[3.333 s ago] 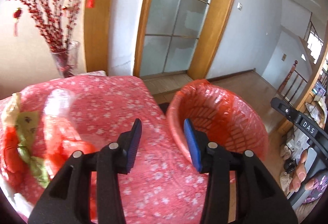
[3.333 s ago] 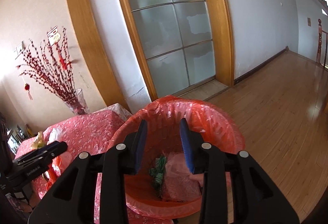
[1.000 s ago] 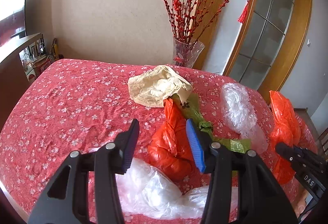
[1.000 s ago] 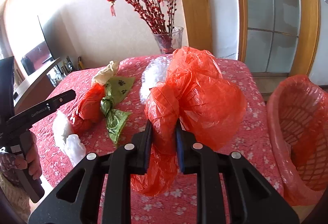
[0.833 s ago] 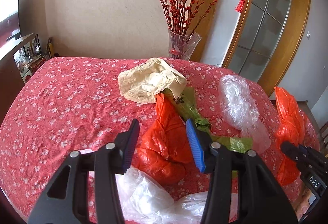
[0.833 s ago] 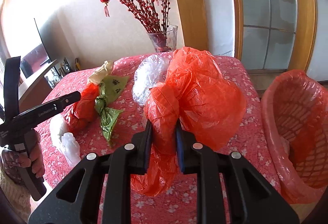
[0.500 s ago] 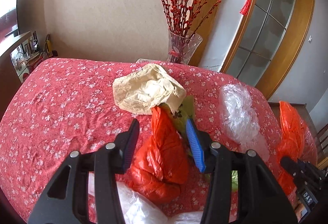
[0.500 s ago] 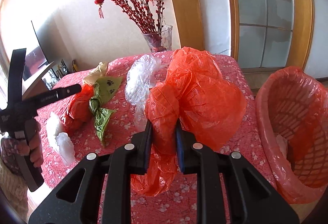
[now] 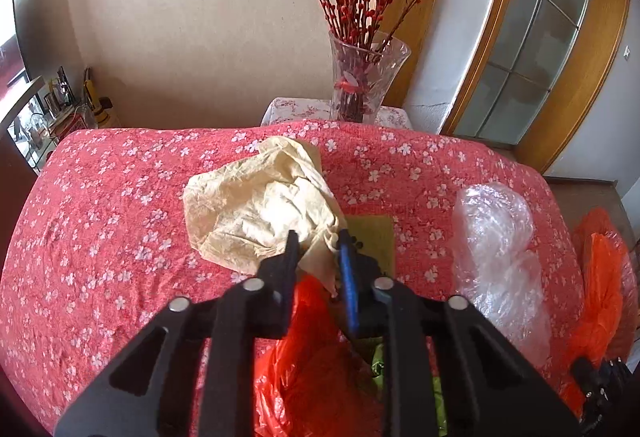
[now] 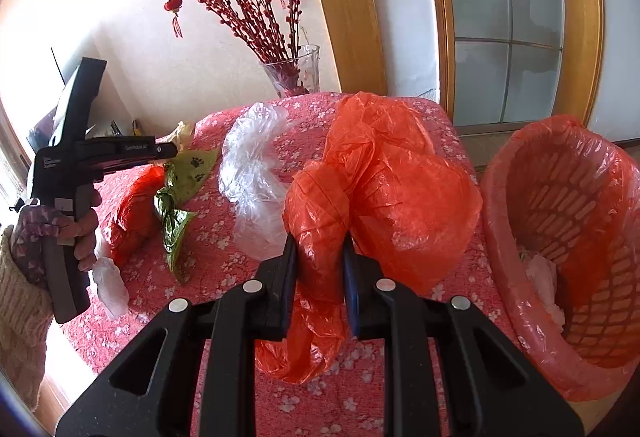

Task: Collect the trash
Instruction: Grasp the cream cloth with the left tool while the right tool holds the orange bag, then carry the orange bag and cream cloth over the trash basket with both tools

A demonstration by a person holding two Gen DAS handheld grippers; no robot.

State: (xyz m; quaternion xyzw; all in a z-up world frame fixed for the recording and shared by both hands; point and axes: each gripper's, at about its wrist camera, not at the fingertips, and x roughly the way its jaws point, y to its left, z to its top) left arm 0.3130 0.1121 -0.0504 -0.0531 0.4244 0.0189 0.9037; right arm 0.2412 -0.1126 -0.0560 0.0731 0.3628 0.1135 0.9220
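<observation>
My left gripper (image 9: 318, 241) has its jaws closed on a corner of the crumpled cream paper bag (image 9: 256, 209), which lies on the red floral tablecloth (image 9: 100, 221). An orange bag (image 9: 308, 361) and a green bag (image 9: 372, 237) lie under it. My right gripper (image 10: 318, 241) is shut on a large orange plastic bag (image 10: 384, 189) and holds it above the table, left of the orange-lined trash basket (image 10: 568, 237). The left gripper also shows in the right wrist view (image 10: 166, 149).
A clear plastic bag (image 9: 496, 237) lies at the table's right side; it shows in the right wrist view (image 10: 252, 173) too. A glass vase (image 9: 366, 77) with red branches stands behind the table. A small clear bag (image 10: 110, 287) lies near the front edge.
My left gripper has moved forward over the orange bag to the cream paper bag and its jaws have closed on it. My right gripper keeps its orange bag and has turned towards the basket.
</observation>
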